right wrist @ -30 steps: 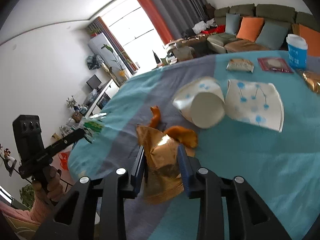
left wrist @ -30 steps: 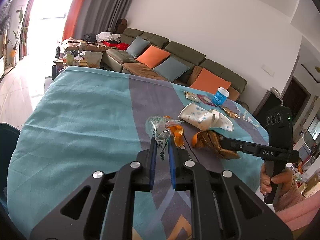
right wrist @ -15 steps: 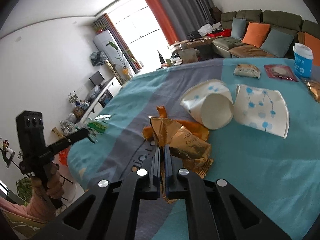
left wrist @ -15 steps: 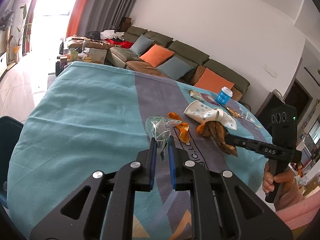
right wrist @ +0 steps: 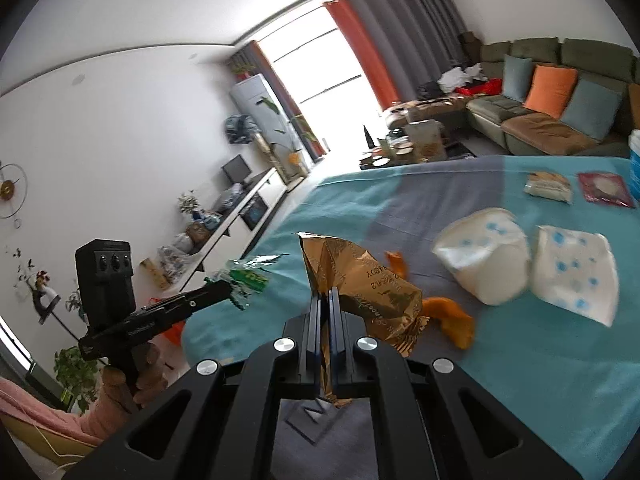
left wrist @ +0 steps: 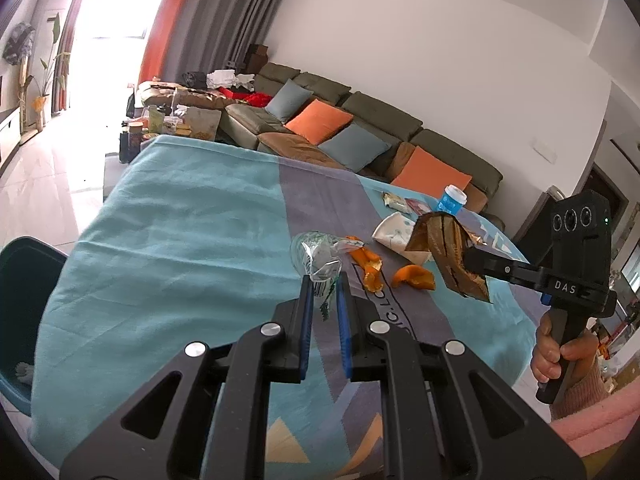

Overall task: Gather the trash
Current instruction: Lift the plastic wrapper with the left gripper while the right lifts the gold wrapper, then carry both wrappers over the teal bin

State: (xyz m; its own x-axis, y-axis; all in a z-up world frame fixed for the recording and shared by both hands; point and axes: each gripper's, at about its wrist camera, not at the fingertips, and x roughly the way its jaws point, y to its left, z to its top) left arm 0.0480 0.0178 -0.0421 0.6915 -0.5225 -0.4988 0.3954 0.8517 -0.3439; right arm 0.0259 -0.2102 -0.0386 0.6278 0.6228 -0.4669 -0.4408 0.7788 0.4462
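Note:
My left gripper is shut on a clear plastic wrapper with green print and holds it above the table; it also shows in the right wrist view. My right gripper is shut on a crumpled gold snack bag, lifted off the cloth; the bag also shows in the left wrist view. Orange peels lie on the teal tablecloth. Two white paper cups with blue dots lie on their sides.
A blue cup, a snack packet and a red packet lie at the table's far end. A dark teal bin stands by the table's left side. A sofa stands behind.
My right gripper closed on the gold bag and lifted it off the table. My left gripper rose a little with the clear wrapper.

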